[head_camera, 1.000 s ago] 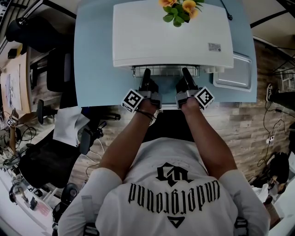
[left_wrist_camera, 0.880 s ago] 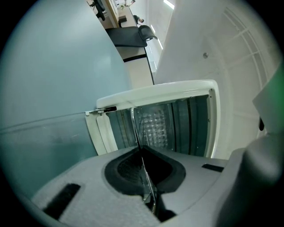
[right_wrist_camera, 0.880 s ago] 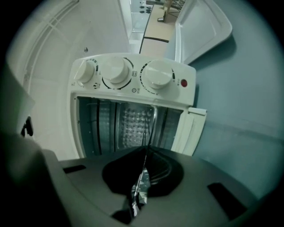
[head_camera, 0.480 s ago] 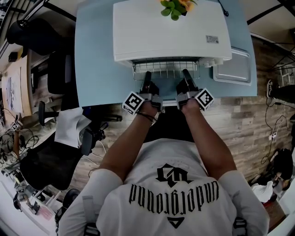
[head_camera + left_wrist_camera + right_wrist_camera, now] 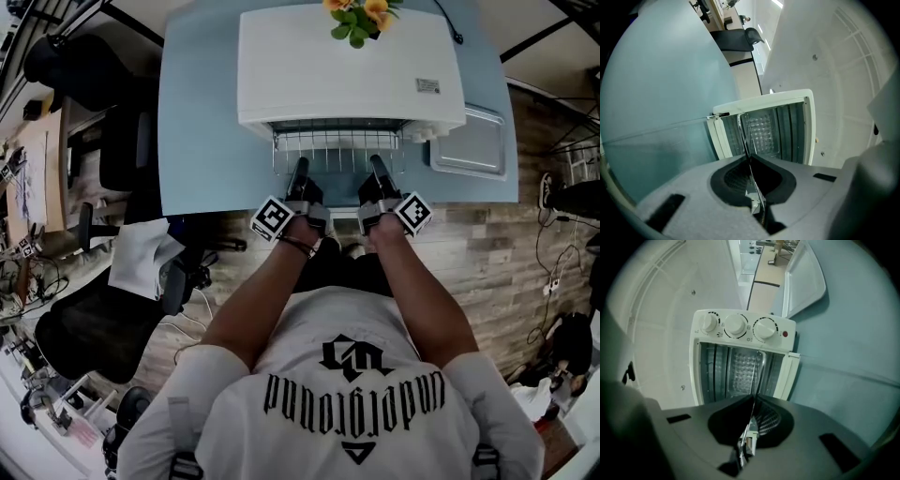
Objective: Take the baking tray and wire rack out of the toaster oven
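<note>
A white toaster oven (image 5: 347, 61) stands on a light blue table (image 5: 202, 112) with its front toward me. The wire rack (image 5: 337, 145) sticks partly out of its mouth. My left gripper (image 5: 300, 166) is shut on the rack's front edge at the left, and my right gripper (image 5: 375, 163) is shut on it at the right. In the left gripper view the rack's wire (image 5: 743, 133) runs edge-on from the shut gripper (image 5: 750, 160) into the oven (image 5: 808, 126). The right gripper view shows the same: rack (image 5: 756, 367), gripper (image 5: 753, 401), oven (image 5: 736, 326). The baking tray (image 5: 469, 142) lies on the table right of the oven.
A flower bunch (image 5: 358, 13) sits on the oven's top. Dark office chairs (image 5: 103, 319) and cluttered desks stand left of the table on the wooden floor. The baking tray (image 5: 804, 277) lies beside the oven's knob side.
Both grippers have drawn back toward me with the wire rack, so more of the rack shows outside the oven's mouth.
</note>
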